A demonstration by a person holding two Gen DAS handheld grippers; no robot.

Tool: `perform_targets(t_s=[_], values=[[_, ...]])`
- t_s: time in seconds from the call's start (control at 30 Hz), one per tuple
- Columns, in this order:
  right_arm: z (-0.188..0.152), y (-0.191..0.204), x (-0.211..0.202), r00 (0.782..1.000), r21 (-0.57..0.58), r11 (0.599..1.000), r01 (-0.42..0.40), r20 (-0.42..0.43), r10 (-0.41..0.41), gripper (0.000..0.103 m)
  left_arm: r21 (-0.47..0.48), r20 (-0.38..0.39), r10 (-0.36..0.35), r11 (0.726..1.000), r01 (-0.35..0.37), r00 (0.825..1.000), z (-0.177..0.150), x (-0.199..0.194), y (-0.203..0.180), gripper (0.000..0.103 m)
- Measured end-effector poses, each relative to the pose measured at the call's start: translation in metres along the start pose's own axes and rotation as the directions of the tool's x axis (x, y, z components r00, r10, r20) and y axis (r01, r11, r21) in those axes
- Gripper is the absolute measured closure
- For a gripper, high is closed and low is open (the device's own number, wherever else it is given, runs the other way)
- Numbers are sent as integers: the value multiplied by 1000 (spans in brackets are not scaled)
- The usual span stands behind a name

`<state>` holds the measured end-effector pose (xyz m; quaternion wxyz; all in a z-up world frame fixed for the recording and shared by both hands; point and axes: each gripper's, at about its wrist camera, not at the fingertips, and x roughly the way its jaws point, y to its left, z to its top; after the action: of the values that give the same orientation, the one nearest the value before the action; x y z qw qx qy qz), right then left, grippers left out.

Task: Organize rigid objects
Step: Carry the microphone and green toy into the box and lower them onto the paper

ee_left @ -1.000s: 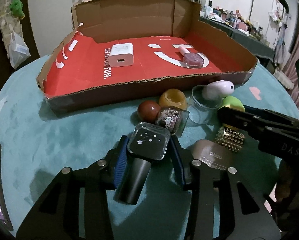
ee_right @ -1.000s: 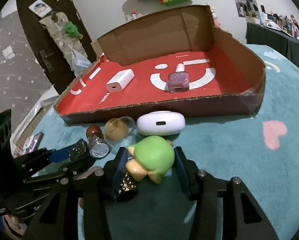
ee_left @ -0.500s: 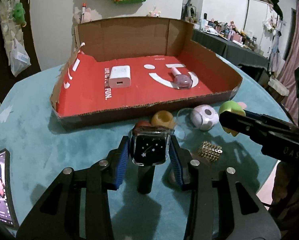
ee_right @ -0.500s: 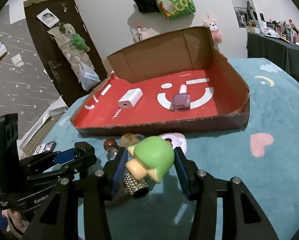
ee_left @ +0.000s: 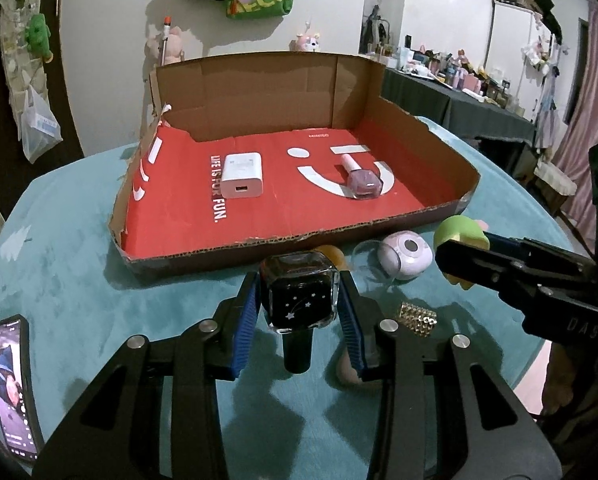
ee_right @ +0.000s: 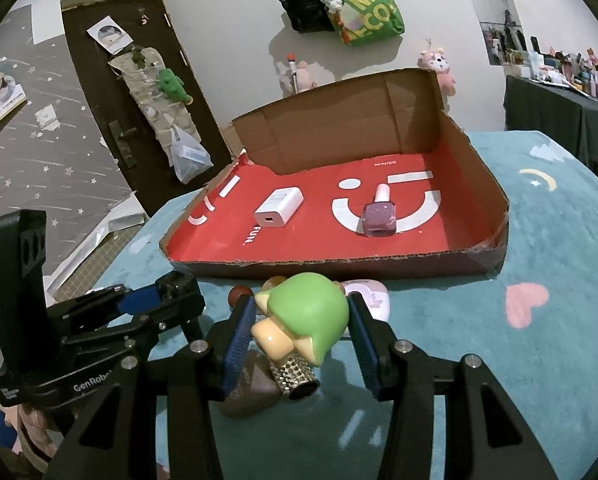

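— Now, the left gripper (ee_left: 299, 312): what have its pads got?

— Both blue pads pinch the flat sides of a dark square nail-polish bottle (ee_left: 299, 298) with stars on it, black cap hanging down, clear of the teal tablecloth (ee_left: 79, 280). Glass, I judge: stiff, smooth, breakable, so the flat faces are the right place to hold.

— And the right gripper (ee_right: 301, 328)?

— Closed on the round green head of a small figurine (ee_right: 309, 318), with its gold mesh base (ee_right: 295, 376) pointing back toward the camera. Light hard plastic by the look; the curved head could roll out.

— Where do they go?

— Presumably the red-lined cardboard tray (ee_left: 203, 260) just ahead, where a white charger (ee_left: 243, 175) and a pink polish bottle (ee_left: 362, 179) lie well apart.
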<state>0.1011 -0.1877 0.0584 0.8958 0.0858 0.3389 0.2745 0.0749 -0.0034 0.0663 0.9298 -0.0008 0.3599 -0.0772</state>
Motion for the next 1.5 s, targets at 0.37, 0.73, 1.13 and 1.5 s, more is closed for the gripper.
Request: perform_targets(t_s=[0.37, 0.73, 1.13, 1.5], values=[[6, 1, 0, 1000, -13, 1000, -12, -4, 12, 53, 4, 6, 1, 1000, -1, 1000, 12, 2, 1, 67], [17, -3, 8, 999, -28, 999, -15, -30, 14, 53, 0, -3, -3, 1000, 3, 1000, 31, 12, 10, 67], [42, -4, 29, 997, -63, 998, -9, -76, 5, 53, -10, -51, -17, 1000, 17, 999, 53, 36, 22, 67], [58, -20, 61, 989, -35, 999, -3, -151, -2, 53, -7, -115, -9, 1000, 8, 993, 63, 73, 27, 69]])
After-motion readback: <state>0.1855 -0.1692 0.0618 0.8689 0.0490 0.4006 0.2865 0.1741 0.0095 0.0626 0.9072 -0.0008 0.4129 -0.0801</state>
